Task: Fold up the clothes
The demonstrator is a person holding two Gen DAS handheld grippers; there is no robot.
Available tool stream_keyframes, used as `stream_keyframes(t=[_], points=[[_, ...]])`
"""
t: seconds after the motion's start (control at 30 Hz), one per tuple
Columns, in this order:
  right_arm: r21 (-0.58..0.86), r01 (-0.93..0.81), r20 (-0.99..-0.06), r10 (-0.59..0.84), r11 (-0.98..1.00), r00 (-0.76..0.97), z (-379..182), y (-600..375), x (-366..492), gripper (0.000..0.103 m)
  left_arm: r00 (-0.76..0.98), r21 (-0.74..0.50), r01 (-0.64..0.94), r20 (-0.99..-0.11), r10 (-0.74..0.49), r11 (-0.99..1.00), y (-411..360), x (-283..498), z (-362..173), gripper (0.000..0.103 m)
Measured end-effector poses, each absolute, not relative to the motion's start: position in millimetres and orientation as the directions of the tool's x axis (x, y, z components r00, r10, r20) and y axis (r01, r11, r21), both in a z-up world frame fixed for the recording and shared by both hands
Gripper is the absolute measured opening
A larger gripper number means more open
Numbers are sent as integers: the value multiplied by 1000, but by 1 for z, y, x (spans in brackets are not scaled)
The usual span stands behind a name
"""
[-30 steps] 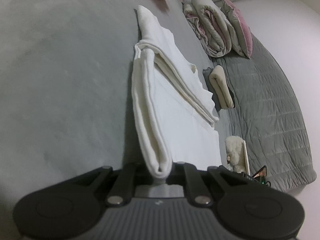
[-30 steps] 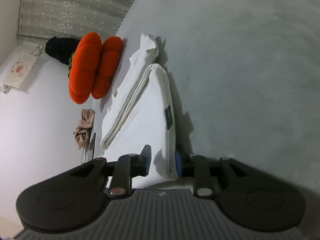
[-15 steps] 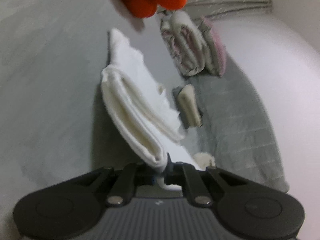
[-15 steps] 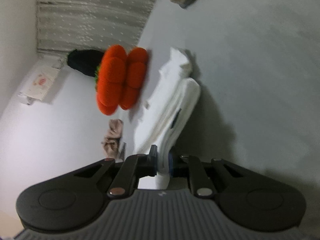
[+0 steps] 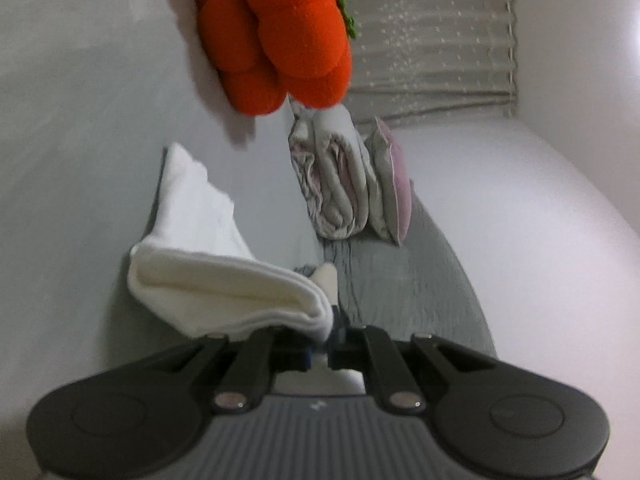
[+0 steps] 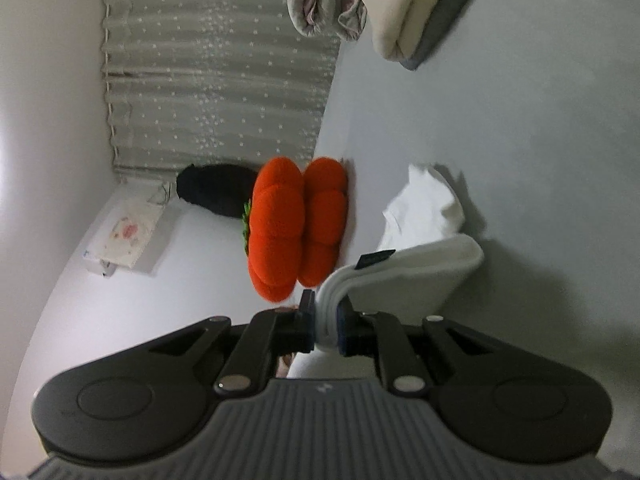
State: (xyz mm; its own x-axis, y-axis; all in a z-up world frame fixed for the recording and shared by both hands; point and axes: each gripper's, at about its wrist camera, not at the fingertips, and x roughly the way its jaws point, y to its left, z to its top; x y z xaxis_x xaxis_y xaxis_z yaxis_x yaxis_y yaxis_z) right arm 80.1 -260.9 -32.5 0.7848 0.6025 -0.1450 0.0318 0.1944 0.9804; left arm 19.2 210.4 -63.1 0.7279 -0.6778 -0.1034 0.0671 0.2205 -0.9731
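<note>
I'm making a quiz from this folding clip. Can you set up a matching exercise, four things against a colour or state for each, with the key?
Things:
1. plush cushion
2. white garment
3. curtain
4. rolled quilt

Descriptions:
A. grey with small white dots
B. clamped at a folded edge by both grippers
C. bright orange
D. bundled beside a pink-backed pillow

Pairs: 1-C, 2-B, 3-A, 4-D

Right tool (image 6: 325,326) clamped on folded edge of white garment (image 6: 420,256), layers bunched btwn pads, dark label (image 6: 376,258) near grip. Rest of garment trailing onto grey bed (image 6: 540,140). Orange plush cushion (image 6: 298,232) just beside it. Folded cream cloth (image 6: 408,12) at top, dotted curtain (image 6: 216,72) behind.
</note>
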Motion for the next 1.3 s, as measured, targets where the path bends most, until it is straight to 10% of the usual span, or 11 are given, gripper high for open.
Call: stream_keyframes(t=[0.77, 0.93, 1.13, 1.3], points=[[980, 137, -190, 482, 144, 855, -82, -265, 142, 18, 847, -960, -79, -206, -489, 268, 202, 96, -101, 8], [990, 94, -129, 415, 103, 901, -90, -276, 138, 50, 866, -940, -63, -218, -449, 335, 205, 99, -98, 38], [959, 71, -174, 369, 276, 913, -67, -276, 134, 50, 894, -829, -51, -287, -345, 557, 208, 99, -71, 61], [819, 54, -280, 315, 572, 907, -44, -250, 139, 50, 885, -653, -77, -393, -250, 754, 194, 103, -68, 60]])
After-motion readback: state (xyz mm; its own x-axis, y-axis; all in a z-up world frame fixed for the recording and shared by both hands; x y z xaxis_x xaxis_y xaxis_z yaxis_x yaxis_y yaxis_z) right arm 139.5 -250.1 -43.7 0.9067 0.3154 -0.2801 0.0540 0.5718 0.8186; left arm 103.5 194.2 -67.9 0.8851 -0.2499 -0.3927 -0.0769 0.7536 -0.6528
